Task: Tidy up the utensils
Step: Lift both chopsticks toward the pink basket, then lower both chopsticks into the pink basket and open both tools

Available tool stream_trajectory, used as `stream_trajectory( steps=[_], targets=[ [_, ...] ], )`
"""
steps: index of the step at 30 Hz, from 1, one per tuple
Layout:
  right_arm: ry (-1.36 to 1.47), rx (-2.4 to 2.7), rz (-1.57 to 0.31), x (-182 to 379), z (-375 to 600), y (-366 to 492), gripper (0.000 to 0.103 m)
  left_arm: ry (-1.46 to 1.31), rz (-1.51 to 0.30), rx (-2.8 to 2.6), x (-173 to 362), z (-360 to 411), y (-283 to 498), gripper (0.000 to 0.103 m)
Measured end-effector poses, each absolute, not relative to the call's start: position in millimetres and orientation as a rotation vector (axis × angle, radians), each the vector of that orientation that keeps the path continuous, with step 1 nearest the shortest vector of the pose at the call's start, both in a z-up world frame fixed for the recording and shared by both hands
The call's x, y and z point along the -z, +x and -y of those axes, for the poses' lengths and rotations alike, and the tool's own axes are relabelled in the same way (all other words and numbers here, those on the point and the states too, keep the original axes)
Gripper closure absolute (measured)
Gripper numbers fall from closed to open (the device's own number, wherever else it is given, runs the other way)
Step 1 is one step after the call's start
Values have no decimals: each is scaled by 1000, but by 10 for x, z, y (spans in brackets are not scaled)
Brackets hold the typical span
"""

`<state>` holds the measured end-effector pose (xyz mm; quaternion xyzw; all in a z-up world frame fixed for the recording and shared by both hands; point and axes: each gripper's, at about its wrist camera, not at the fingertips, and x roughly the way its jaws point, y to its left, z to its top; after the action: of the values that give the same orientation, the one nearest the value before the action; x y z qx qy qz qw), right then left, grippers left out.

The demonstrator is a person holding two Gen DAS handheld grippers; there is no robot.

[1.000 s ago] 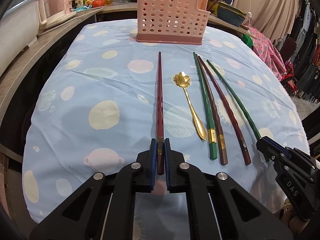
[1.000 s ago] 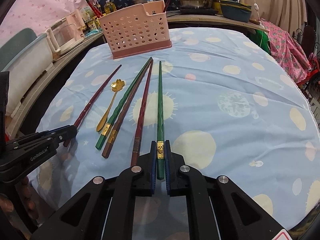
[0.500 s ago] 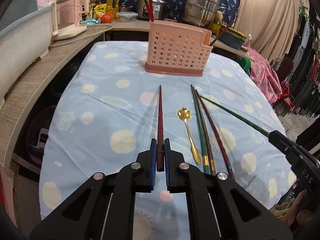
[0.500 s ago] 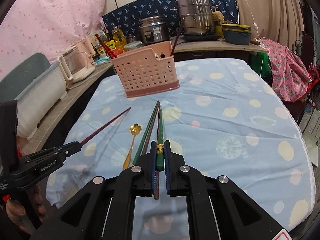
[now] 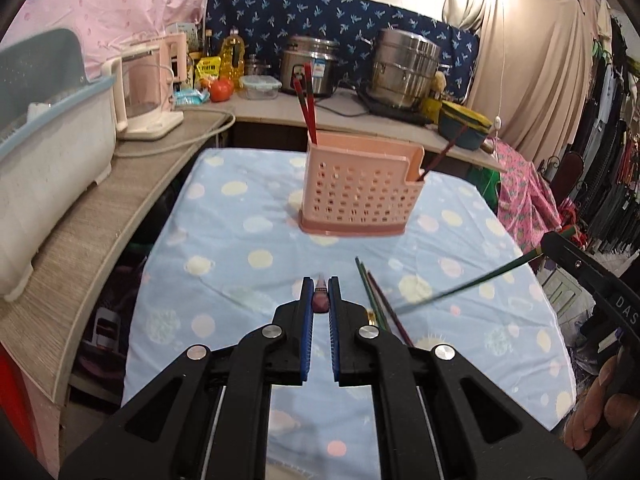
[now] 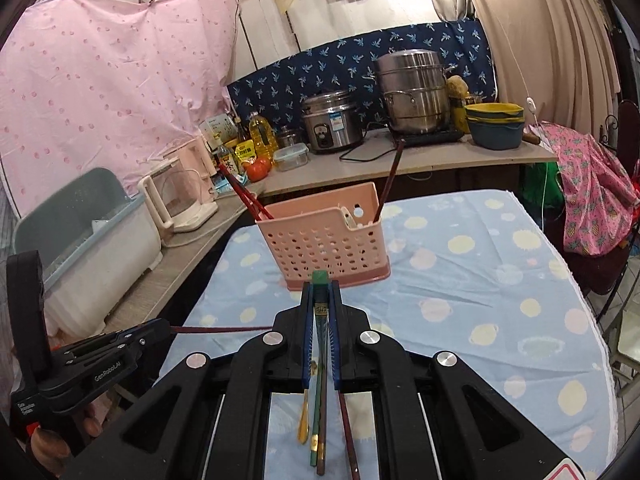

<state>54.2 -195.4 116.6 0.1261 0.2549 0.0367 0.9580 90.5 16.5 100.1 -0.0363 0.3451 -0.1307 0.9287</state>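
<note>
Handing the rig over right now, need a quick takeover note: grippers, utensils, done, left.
Left gripper: shut on a dark red chopstick, held above the table.
Right gripper: shut on a green chopstick, also lifted.
Pink holder stands at the far end of the blue cloth; it already has three red chopsticks.
Left on the cloth: gold spoon, one green and two more dark chopsticks.

Table under pale blue dotted cloth (image 5: 248, 248). Pink utensil basket (image 5: 358, 196) at twelve o'clock. Chopsticks (image 6: 318, 436) and gold spoon (image 6: 303, 426) at six o'clock, side by side.
</note>
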Motion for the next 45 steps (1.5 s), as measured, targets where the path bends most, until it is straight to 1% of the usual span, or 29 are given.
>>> stream_trajectory(
  steps=[16,24,29,34,45],
  targets=[
    [231,-92,-353,-1912,1906,1201,96,-93,-539,288,-1790,-117,1397,96],
    [242,-72,-253,-2312,1976,1628,96,-110,-383,302,-2418,0,1738,96],
    [259,-60,-220,-2423,2027,1908,96,-121,-302,294,-2682,68,1953,96],
    [258,-53,-225,-2380,2034,2196,96,-131,-275,280,-2716,126,2182,96],
    [265,-51,-330,-1947,2032,2637,96,-123,-314,234,-2353,173,2662,96]
  ],
)
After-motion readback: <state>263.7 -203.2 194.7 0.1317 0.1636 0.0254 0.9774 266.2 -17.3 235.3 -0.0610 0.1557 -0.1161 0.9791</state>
